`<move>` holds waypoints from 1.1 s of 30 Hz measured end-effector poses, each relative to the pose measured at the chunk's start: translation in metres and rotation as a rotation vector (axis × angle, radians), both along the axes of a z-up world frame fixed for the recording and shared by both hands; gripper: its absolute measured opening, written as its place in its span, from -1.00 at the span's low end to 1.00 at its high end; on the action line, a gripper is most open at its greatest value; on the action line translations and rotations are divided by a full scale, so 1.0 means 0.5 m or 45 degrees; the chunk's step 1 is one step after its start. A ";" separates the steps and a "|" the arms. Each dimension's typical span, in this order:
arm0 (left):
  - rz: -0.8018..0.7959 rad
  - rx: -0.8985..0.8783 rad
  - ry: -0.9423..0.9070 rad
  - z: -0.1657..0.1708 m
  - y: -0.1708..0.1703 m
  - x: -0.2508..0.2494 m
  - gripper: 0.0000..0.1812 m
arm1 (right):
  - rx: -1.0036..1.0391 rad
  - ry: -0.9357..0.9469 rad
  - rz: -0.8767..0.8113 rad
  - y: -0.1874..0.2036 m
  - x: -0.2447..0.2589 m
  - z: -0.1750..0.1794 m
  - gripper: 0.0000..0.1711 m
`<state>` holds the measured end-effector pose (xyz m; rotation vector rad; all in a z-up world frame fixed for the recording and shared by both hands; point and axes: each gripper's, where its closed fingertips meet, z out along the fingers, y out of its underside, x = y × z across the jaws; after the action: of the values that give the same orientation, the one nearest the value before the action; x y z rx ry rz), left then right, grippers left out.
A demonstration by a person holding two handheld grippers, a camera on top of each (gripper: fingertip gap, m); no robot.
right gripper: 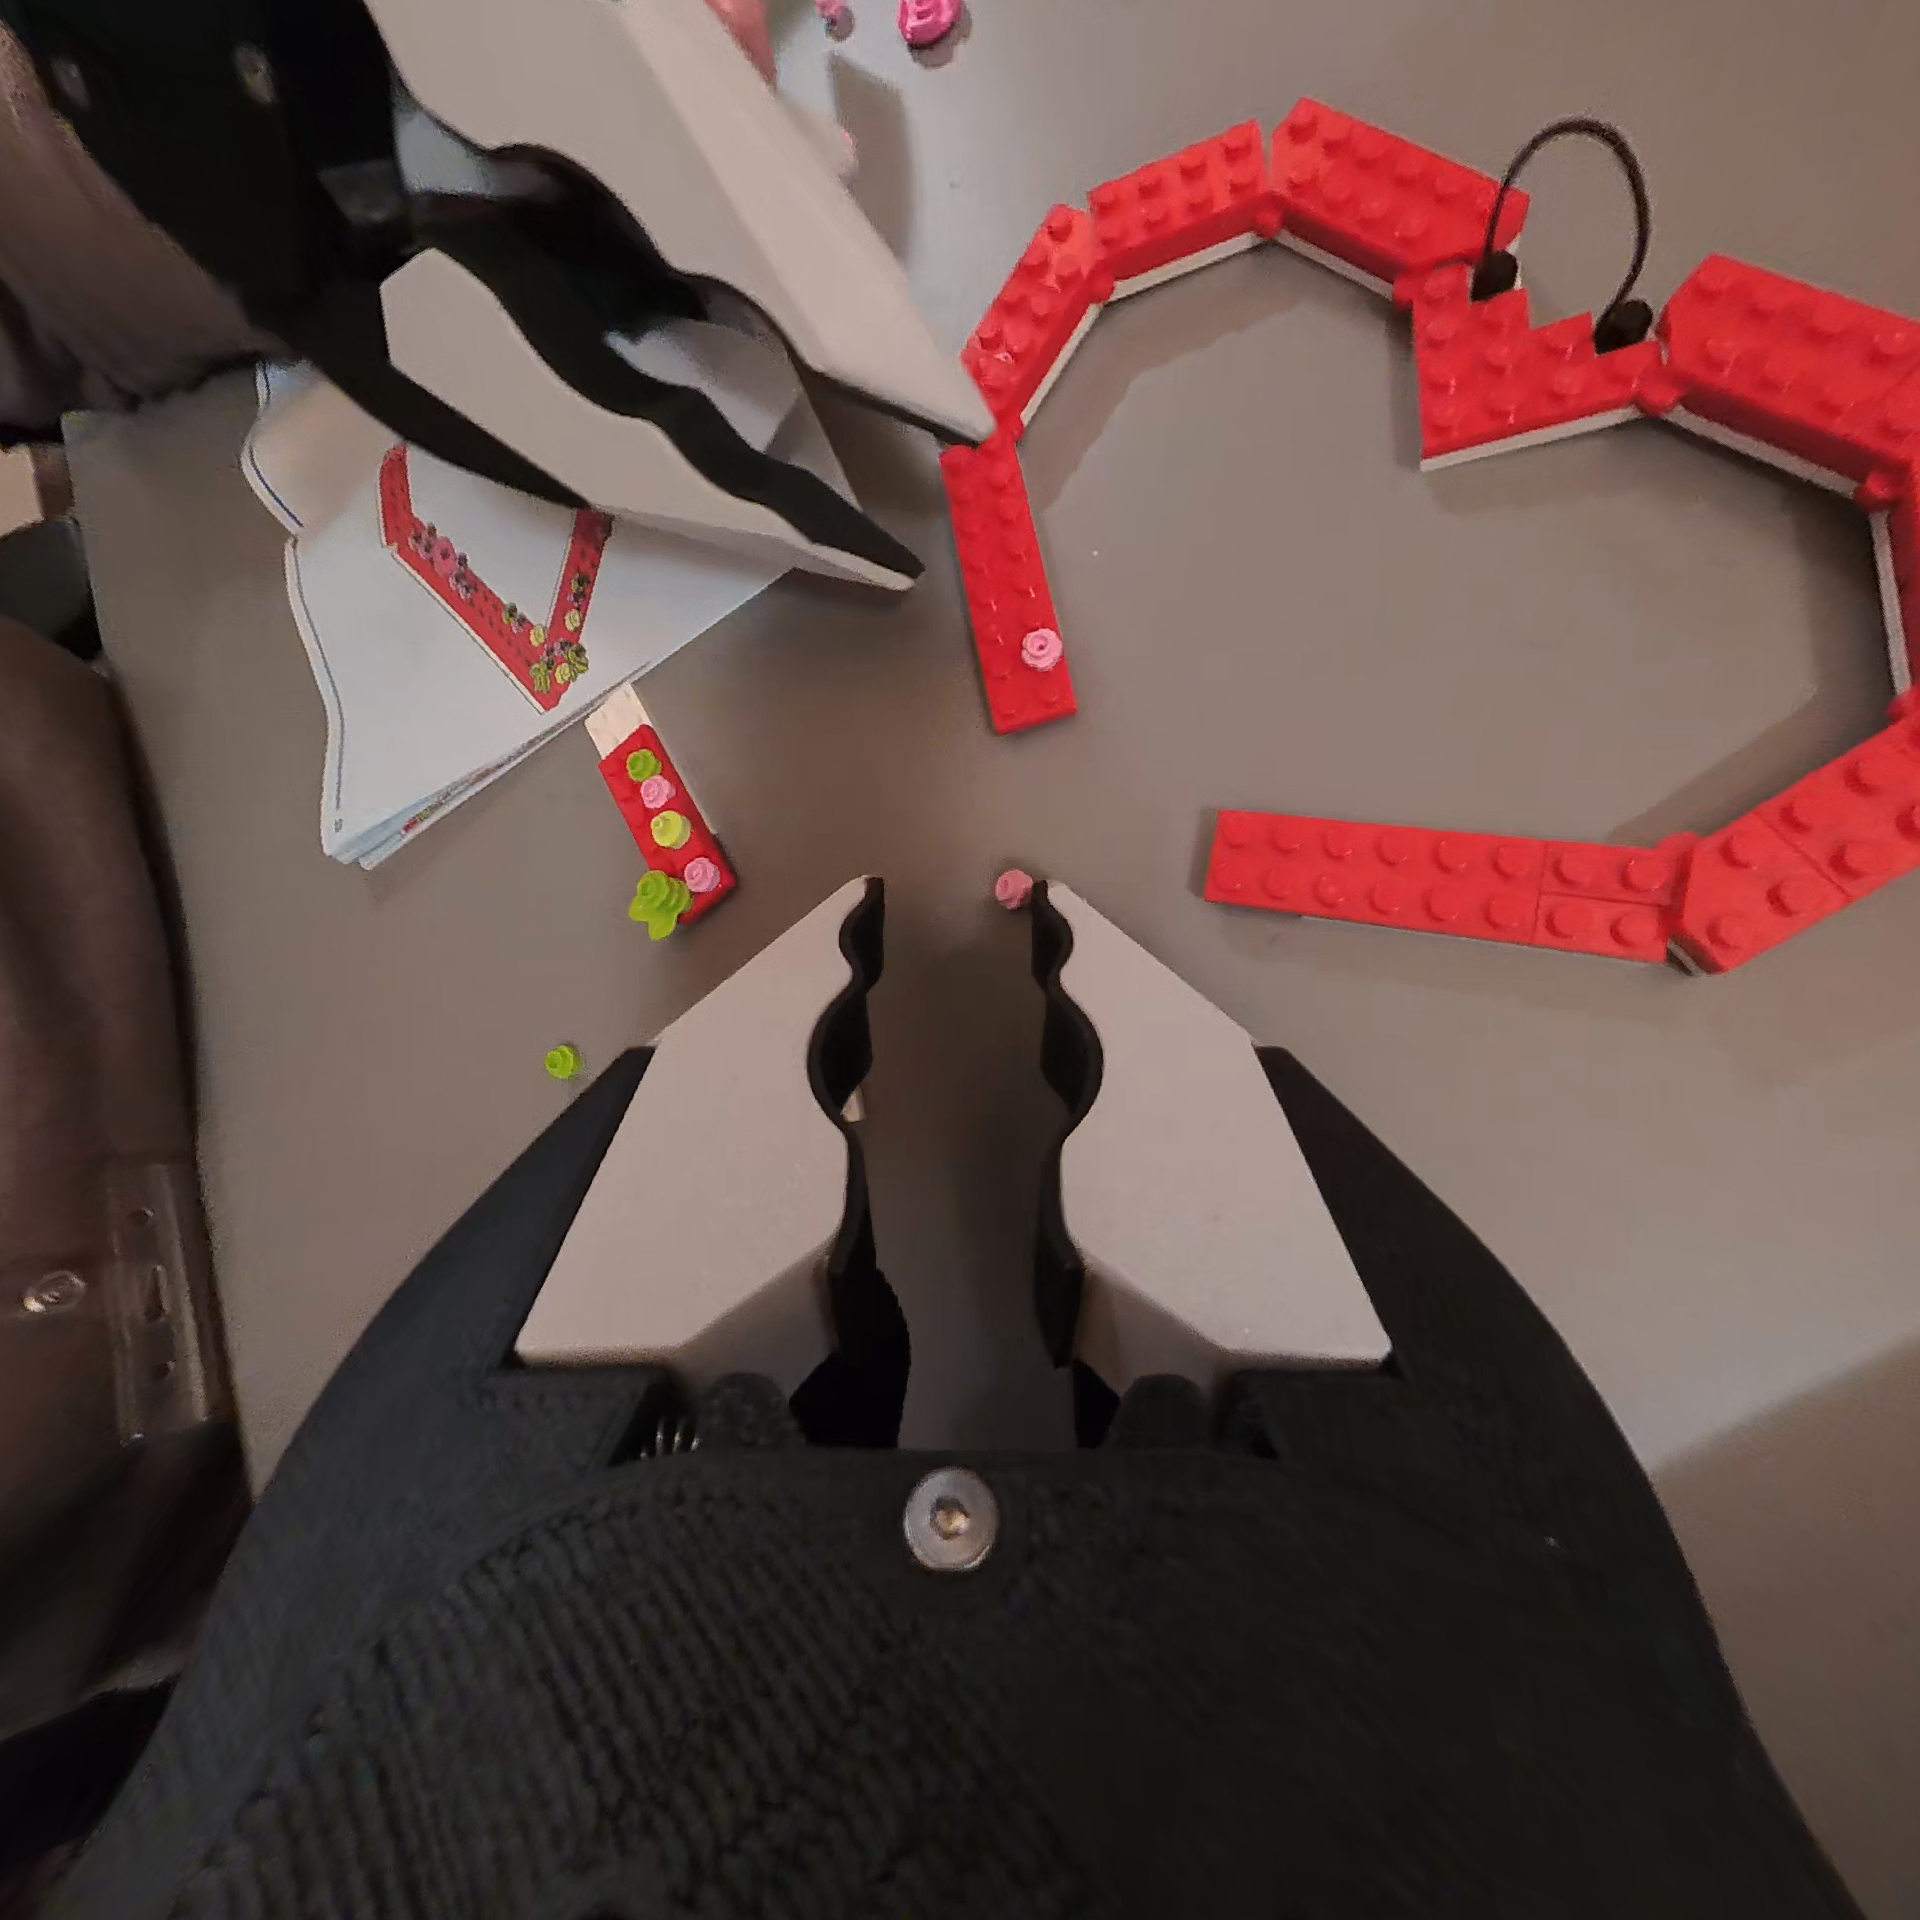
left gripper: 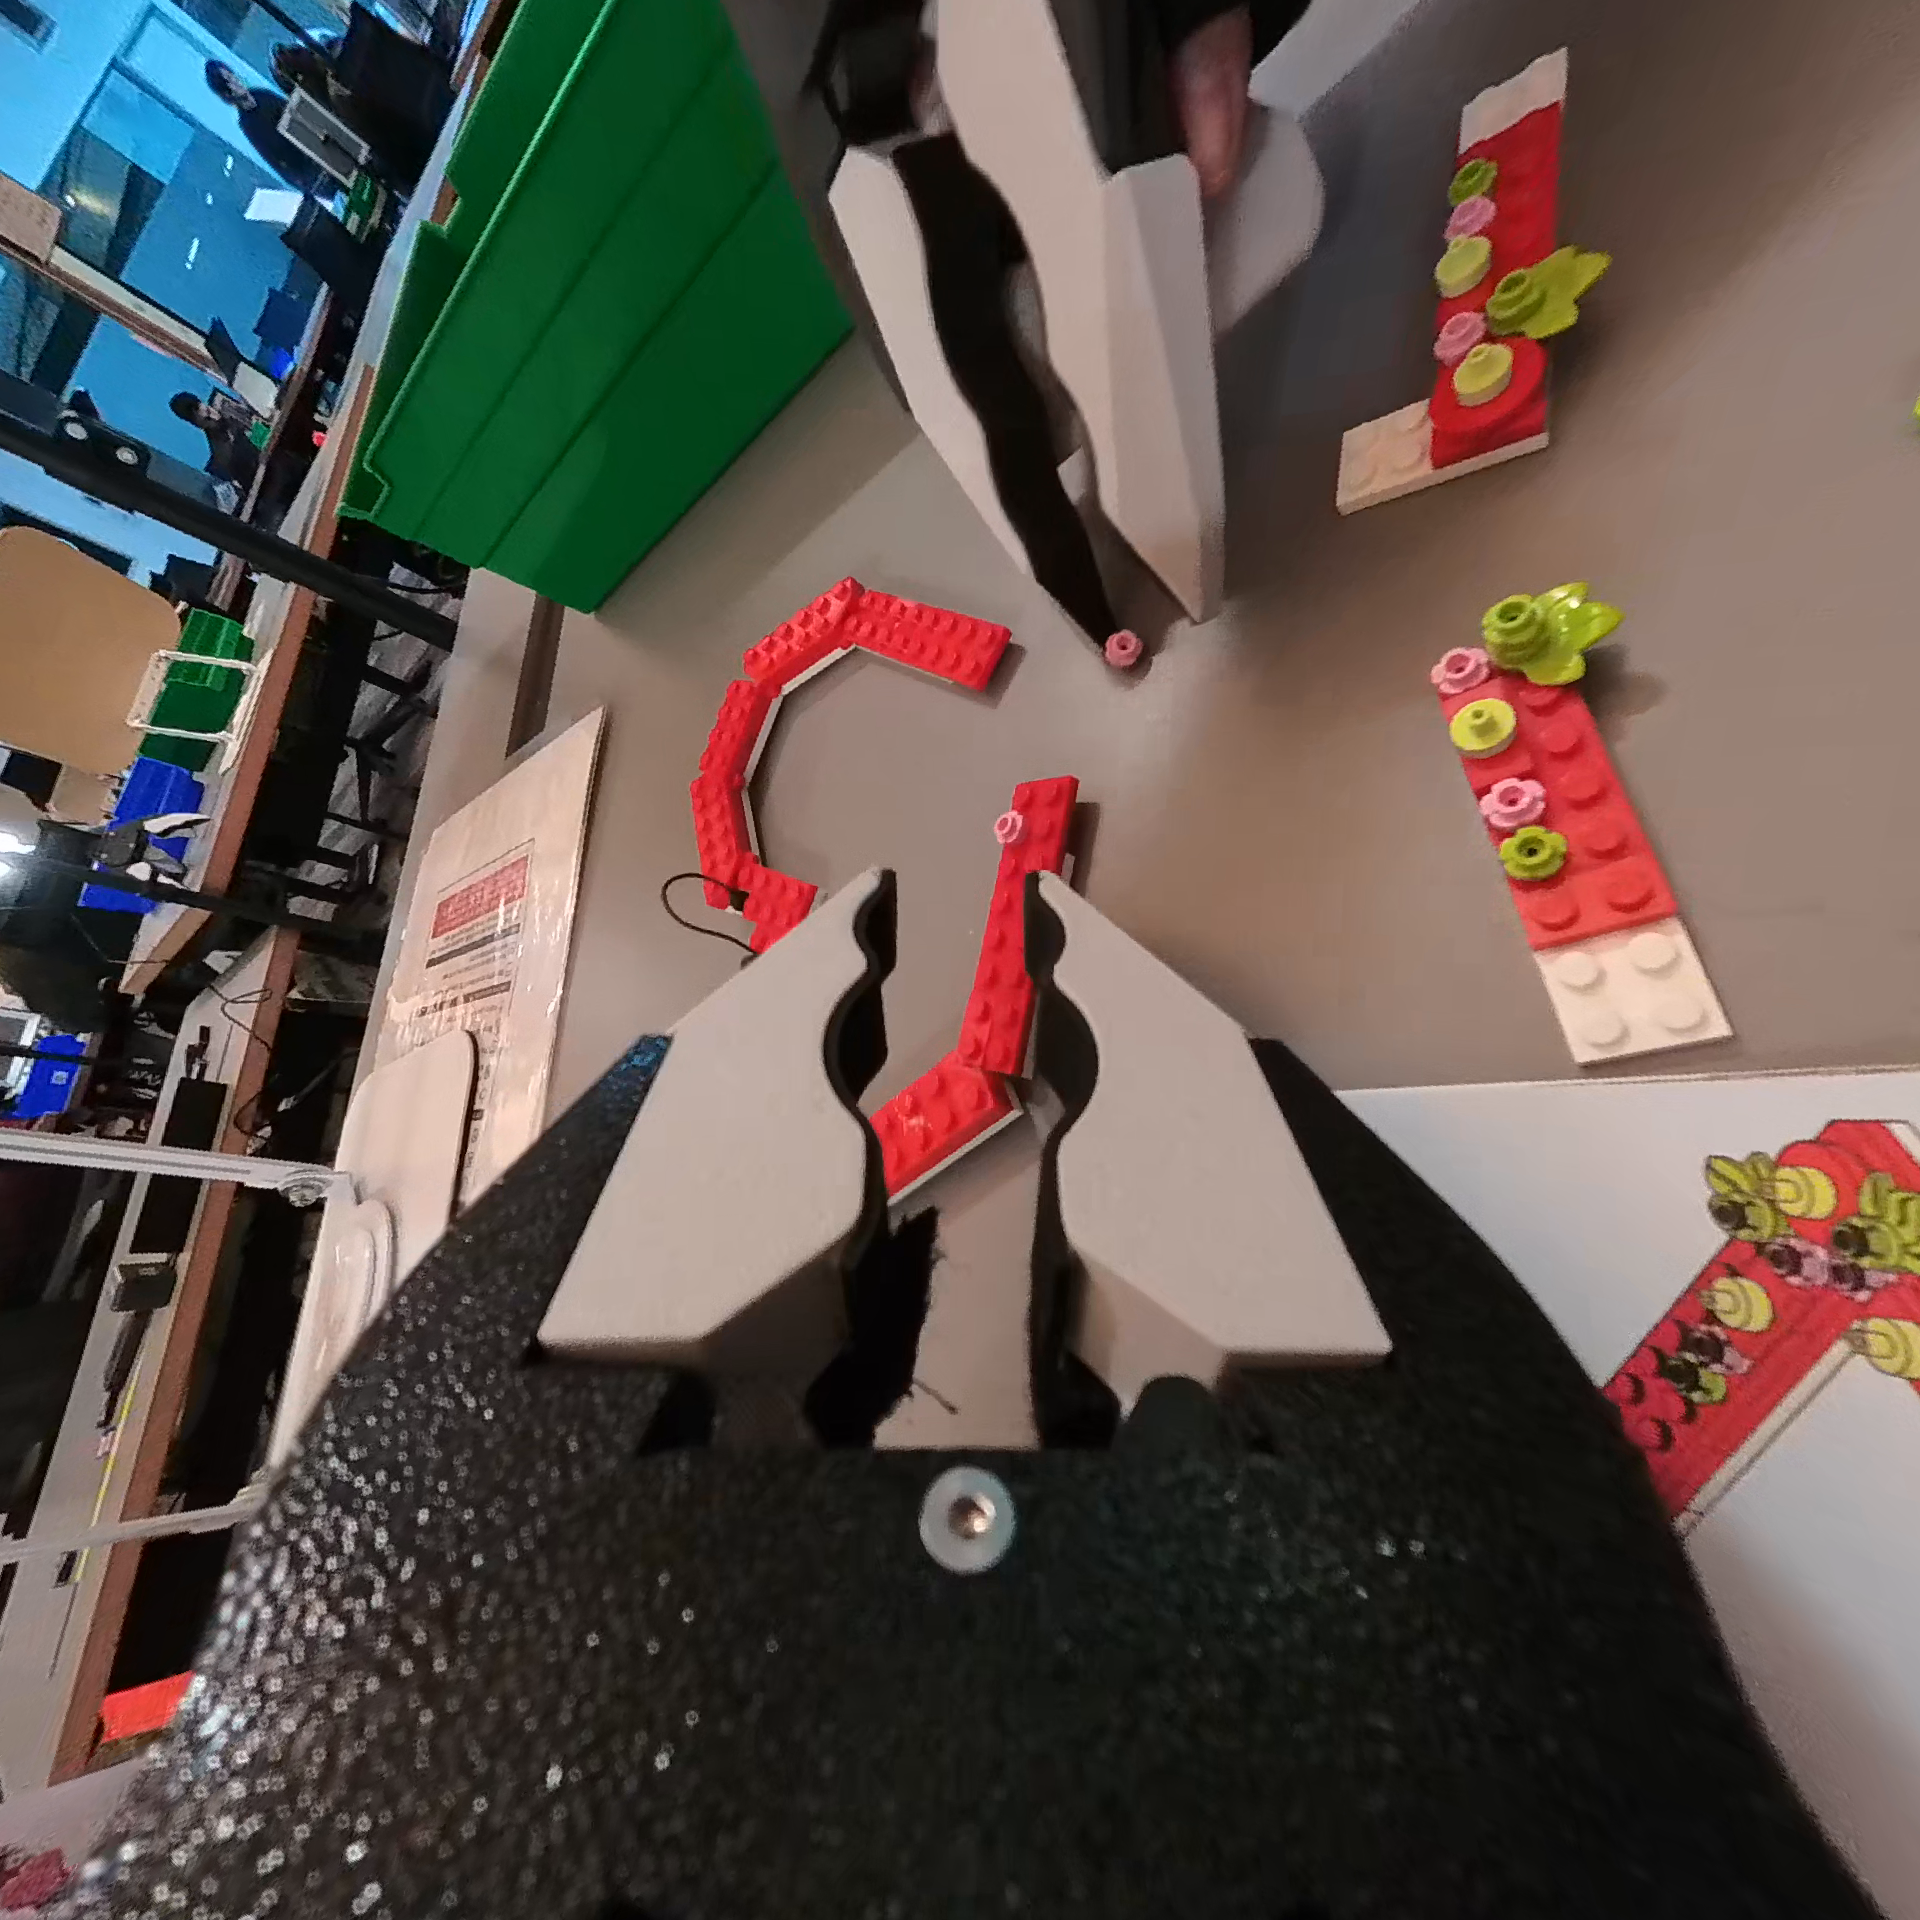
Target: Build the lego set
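In the right wrist view, a printed instruction booklet (right gripper: 436,665) lies at the upper left on the grey tabletop (right gripper: 1351,1195). The left hand-held gripper (right gripper: 940,499) hovers released over a red studded lego chain (right gripper: 1013,592). At centre, the right hand-held gripper (right gripper: 956,894) is released, a small pink lego flower (right gripper: 1013,886) touching its right fingertip.

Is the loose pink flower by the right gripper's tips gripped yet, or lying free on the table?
Free. The pink flower sits on the grey table just beyond the open right gripper, by one fingertip, not between them.
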<state>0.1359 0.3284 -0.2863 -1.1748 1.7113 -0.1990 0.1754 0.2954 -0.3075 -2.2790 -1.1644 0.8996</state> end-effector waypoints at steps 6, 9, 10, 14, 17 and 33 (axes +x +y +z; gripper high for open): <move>0.026 -0.060 -0.007 -0.009 0.004 -0.001 -0.76 | 0.197 -0.069 0.115 -0.008 -0.008 -0.004 -0.56; 0.030 -0.071 -0.004 -0.012 0.006 0.000 -0.75 | 0.266 -0.107 0.150 -0.008 -0.009 -0.006 -0.55; 0.029 -0.077 -0.001 -0.013 0.006 0.000 -0.74 | 0.282 -0.113 0.162 -0.009 -0.009 -0.007 -0.54; 0.006 -0.138 0.011 -0.017 0.005 0.004 -0.67 | 0.325 -0.121 0.189 -0.008 -0.010 -0.008 -0.53; -0.034 -0.232 0.029 -0.018 0.003 0.011 -0.64 | 0.362 -0.086 0.207 -0.008 -0.015 0.000 -0.52; -0.136 -0.333 0.044 -0.021 -0.015 0.000 -0.49 | 0.523 -0.094 0.118 0.062 -0.070 -0.001 -0.77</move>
<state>0.1361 0.3211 -0.2970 -1.2821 1.8190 -0.4829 0.1405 0.3262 -0.3079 -1.9510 -1.3538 0.5472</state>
